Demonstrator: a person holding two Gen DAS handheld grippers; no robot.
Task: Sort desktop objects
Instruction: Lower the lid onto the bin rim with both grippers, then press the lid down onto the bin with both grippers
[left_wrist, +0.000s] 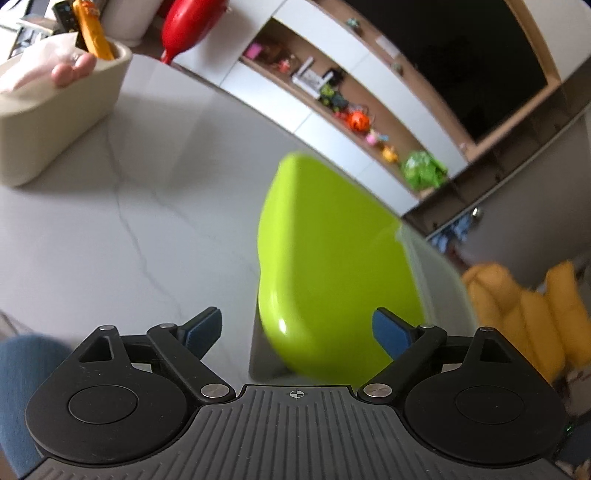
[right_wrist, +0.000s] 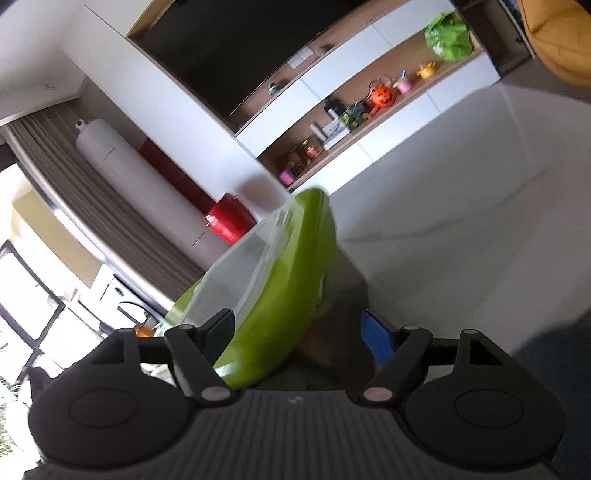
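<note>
Blue-padded fingers of the left tool stand wide apart and grip nothing; the glossy lime-green plastic lid on a clear box lies just ahead on the white marble tabletop. The right tool is also spread wide — the same lid passes between its fingers, contact unclear. A beige organiser stands far left. No writing is readable.
</note>
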